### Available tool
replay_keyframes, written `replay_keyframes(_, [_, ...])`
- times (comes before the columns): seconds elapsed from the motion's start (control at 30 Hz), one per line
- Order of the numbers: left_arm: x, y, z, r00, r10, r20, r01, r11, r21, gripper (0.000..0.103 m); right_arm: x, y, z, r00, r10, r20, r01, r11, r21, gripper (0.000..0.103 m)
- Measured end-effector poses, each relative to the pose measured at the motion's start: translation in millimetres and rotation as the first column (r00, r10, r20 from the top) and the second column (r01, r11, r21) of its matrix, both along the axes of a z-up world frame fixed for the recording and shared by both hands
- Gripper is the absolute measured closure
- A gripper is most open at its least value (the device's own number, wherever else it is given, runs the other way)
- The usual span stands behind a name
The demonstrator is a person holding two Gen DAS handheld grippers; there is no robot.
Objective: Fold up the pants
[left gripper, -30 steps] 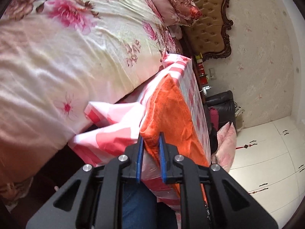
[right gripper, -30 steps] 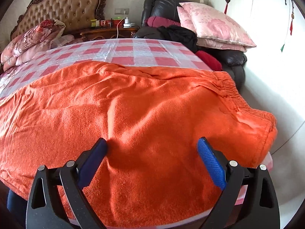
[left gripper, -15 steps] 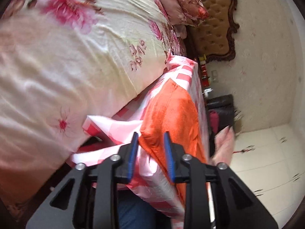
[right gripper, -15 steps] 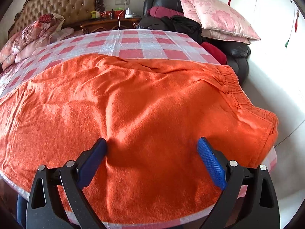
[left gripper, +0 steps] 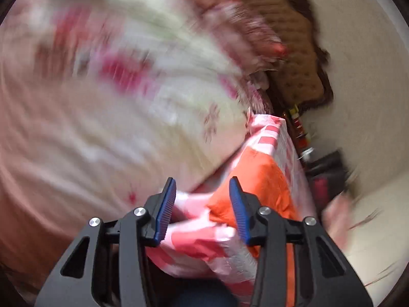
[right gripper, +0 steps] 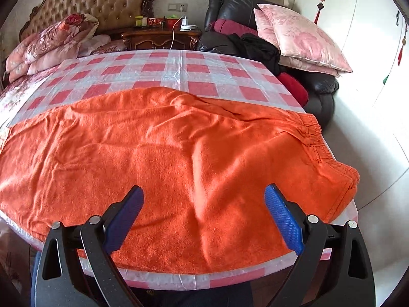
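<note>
The orange pants [right gripper: 179, 158] lie spread flat across a table with a red-and-white checked cover [right gripper: 179, 69], waistband at the right edge [right gripper: 314, 133]. My right gripper [right gripper: 202, 215] hovers above their near edge, open wide, touching nothing. The left wrist view is blurred by motion; there my left gripper [left gripper: 202, 204] is above and clear of the pants' end [left gripper: 258, 179] at the table corner. Its jaws are opening, and the pads press on nothing. The cloth corner and the hanging cover [left gripper: 204, 245] show behind the gap.
A bed with a floral quilt [left gripper: 102, 102] runs along the table's left side, under a tufted headboard [right gripper: 102, 0]. A nightstand [right gripper: 161, 38], a black armchair [right gripper: 255, 12] with pink pillows [right gripper: 299, 38] and white wardrobe doors [right gripper: 370, 51] stand beyond. The person's blue-clad legs [right gripper: 204, 296] are below the table edge.
My left gripper was shut on the pants' end; it has let go, spread its jaws and swung up and away. My right gripper has risen and drawn back, so more table shows.
</note>
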State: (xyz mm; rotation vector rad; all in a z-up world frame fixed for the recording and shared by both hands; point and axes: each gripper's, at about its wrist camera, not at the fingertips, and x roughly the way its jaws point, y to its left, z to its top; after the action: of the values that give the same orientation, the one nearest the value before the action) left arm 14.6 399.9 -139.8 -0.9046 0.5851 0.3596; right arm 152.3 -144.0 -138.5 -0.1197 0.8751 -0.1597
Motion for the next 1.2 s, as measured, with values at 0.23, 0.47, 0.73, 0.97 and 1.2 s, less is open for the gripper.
replay_keyframes(0.23, [105, -197, 62, 0.85, -0.515, -0.111, 0.487, 0.686, 0.54, 0.045, -4, -17, -30, 0.998, -0.004, -0.055, 0.006, 0.999, 0.043, 0.011])
replay_keyframes(0.47, [218, -303, 38, 0.633, -0.725, -0.272, 0.743, 0.47, 0.477, 0.074, -16, -26, -33, 1.0, 0.005, -0.026, -0.003, 0.998, 0.069, 0.011])
replay_keyframes(0.73, [284, -339, 17, 0.598, -0.7, -0.39, 0.793, 0.447, 0.413, 0.084, -20, -31, -32, 0.998, 0.017, -0.063, -0.012, 0.997, 0.081, 0.011])
replay_keyframes(0.97, [294, -384, 18, 0.536, -0.757, -0.372, 0.828, 0.387, 0.405, 0.077, -34, -60, 2, 0.999, -0.026, 0.044, 0.02, 0.991, 0.132, 0.012])
replay_keyframes(1.2, [296, -385, 18, 0.608, -0.696, -0.383, 0.783, 0.444, 0.436, 0.07, -33, -124, -26, 0.989, -0.122, -0.083, 0.132, 0.982, 0.132, 0.012])
